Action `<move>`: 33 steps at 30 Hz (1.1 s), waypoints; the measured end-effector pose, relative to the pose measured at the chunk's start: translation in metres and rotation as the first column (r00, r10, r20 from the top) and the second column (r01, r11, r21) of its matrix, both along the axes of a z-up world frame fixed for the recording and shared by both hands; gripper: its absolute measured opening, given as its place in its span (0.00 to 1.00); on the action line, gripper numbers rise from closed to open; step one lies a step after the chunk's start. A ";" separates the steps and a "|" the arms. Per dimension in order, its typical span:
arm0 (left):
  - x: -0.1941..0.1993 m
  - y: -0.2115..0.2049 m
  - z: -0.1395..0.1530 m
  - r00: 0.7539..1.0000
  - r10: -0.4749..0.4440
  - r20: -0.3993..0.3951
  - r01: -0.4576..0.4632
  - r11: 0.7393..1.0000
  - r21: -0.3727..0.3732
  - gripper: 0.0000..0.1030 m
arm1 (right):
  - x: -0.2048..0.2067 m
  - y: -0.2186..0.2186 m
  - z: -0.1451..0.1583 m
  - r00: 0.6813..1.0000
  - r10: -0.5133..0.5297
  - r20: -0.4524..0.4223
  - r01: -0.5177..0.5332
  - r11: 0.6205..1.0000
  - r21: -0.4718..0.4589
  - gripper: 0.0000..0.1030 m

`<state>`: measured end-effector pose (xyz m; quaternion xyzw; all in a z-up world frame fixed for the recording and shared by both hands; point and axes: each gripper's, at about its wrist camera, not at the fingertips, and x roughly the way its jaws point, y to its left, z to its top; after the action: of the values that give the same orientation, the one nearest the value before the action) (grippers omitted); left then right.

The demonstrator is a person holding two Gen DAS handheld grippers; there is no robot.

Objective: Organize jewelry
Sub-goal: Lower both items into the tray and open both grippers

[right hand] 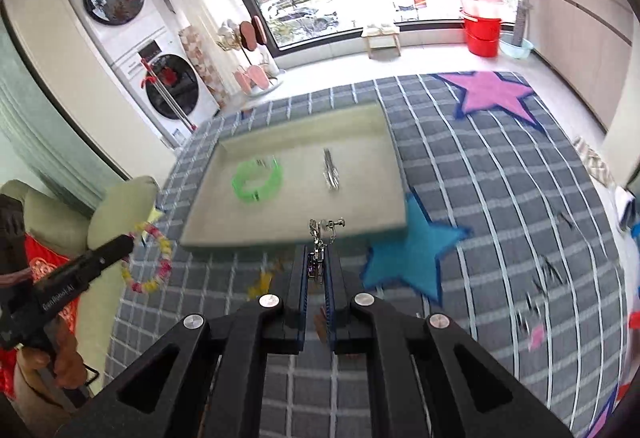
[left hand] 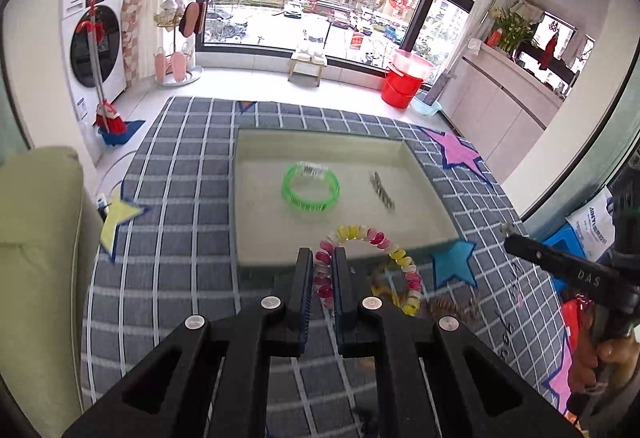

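Note:
My left gripper (left hand: 323, 258) is shut on a pink-and-yellow coiled bracelet (left hand: 400, 258), held above the near edge of the beige tray (left hand: 256, 238). The bracelet also shows in the right wrist view (right hand: 160, 262). My right gripper (right hand: 316, 258) is shut on a silver earring with a small chain (right hand: 320, 234), just short of the tray's near wall (right hand: 240, 240). In the tray lie a green bracelet (left hand: 312, 188) (right hand: 258, 180) and a silver hair clip (left hand: 383, 192) (right hand: 330, 170).
The tray sits on a grey checked cloth with coloured stars (left hand: 180, 198). A brownish coiled piece (left hand: 448, 304) and small dark pieces (right hand: 548, 278) lie on the cloth. A green cushion (left hand: 36, 238) is at the left. A red bucket (left hand: 402, 86) stands by the window.

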<state>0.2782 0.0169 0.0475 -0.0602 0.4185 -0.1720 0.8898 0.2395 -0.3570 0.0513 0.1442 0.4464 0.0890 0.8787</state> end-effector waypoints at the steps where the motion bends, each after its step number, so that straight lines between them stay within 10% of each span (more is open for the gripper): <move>1: 0.008 -0.003 0.001 1.000 -0.002 -0.001 0.002 1.000 0.005 0.23 | 0.009 0.000 0.002 1.000 0.006 0.003 -0.006 1.000 0.005 0.08; 17: 0.137 -0.046 -0.048 0.996 0.039 -0.079 -0.033 0.996 0.078 0.23 | 0.132 0.002 -0.031 1.000 0.011 -0.027 -0.011 1.000 0.018 0.08; 33: 0.164 -0.066 -0.091 0.996 0.052 -0.073 -0.035 0.975 0.220 0.23 | 0.166 -0.001 -0.105 0.990 -0.024 -0.138 0.024 1.000 -0.003 0.08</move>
<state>0.4420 -0.0489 -0.0432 0.0222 0.4678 -0.1029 0.8775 0.4055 -0.3583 -0.0536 0.1550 0.5045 0.0680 0.8467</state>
